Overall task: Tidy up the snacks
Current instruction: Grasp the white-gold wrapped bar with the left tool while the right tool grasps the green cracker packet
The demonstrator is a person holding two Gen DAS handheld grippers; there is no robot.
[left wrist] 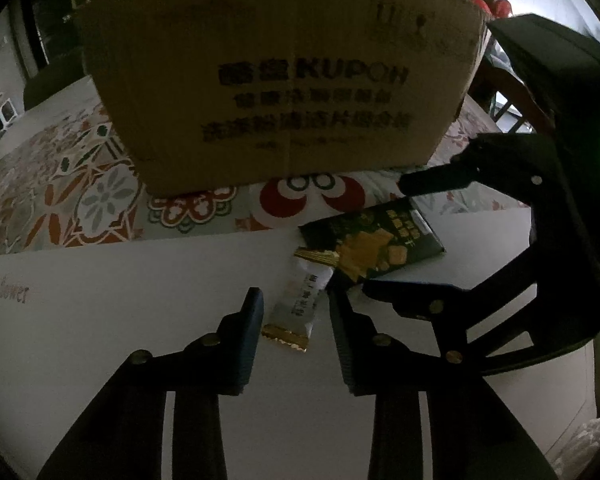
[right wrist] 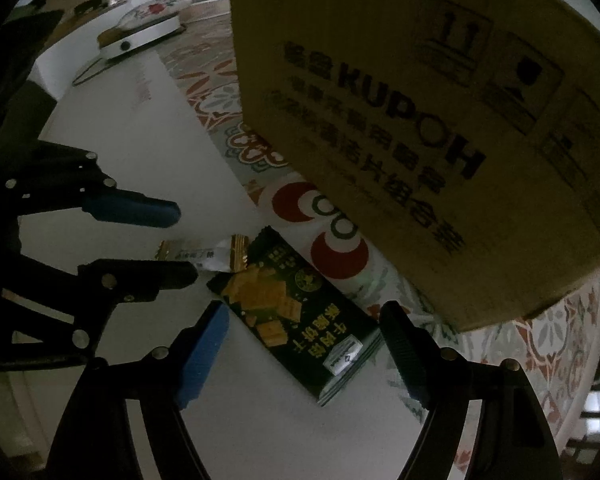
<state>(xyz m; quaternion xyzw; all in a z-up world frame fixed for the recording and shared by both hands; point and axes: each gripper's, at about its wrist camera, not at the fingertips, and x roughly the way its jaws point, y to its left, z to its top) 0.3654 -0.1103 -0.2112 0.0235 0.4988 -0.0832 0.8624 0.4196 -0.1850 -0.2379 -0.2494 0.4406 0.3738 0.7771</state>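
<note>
A small white snack bar with gold ends (left wrist: 298, 300) lies on the white table. My left gripper (left wrist: 296, 300) is open, its fingers on either side of the bar, not closed on it. A dark green cracker packet (left wrist: 380, 246) lies just beyond, overlapping the bar's far end. In the right wrist view my right gripper (right wrist: 304, 316) is open around the green packet (right wrist: 296, 312). The white bar (right wrist: 204, 256) lies to its left, between the left gripper's fingers (right wrist: 140, 208). A cardboard box marked KUPOH (left wrist: 276, 80) stands behind the snacks and also shows in the right wrist view (right wrist: 420, 120).
A patterned red and grey tablecloth (left wrist: 80, 184) covers the far part of the table under the box. A white round appliance (right wrist: 140, 36) sits far left in the right wrist view. The right gripper (left wrist: 520, 240) crowds the right side of the left wrist view.
</note>
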